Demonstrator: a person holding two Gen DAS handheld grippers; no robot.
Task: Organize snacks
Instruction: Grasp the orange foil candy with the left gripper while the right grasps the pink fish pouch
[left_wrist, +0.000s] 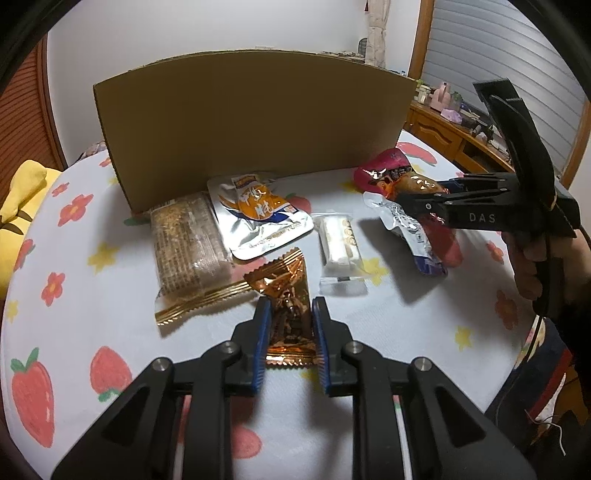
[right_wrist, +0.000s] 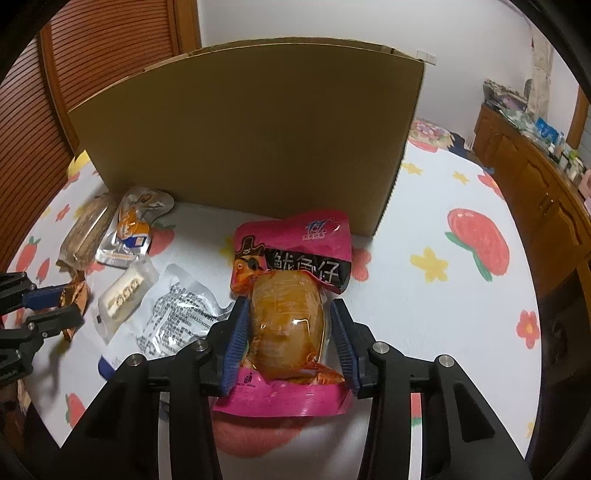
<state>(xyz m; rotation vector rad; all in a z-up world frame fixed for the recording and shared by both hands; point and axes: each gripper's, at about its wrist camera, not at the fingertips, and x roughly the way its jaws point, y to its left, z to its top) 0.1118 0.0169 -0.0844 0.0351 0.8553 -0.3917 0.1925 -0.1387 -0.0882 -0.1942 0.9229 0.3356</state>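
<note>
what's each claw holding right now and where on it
Left claw: gold wrapper, pinched across its near half. Right claw: pink packet, jaws either side of its bulging middle; firm grip unclear.

A plain white wall (right_wrist: 295, 18) closed the room at twelve o'clock. At ten o'clock stood a reddish-brown wooden door with horizontal louvred slats (right_wrist: 103, 48). The bench wore a white cloth printed with red strawberries and yellow and red flowers (right_wrist: 443, 295). Toward two o'clock ran a low honey-coloured wooden cabinet (right_wrist: 524, 173), its top crowded with small bottles and boxes too blurred to name. In the left wrist view a wood-framed window covered by a grey slatted blind (left_wrist: 498, 55) filled the one o'clock corner. The light was dim and even.
</note>
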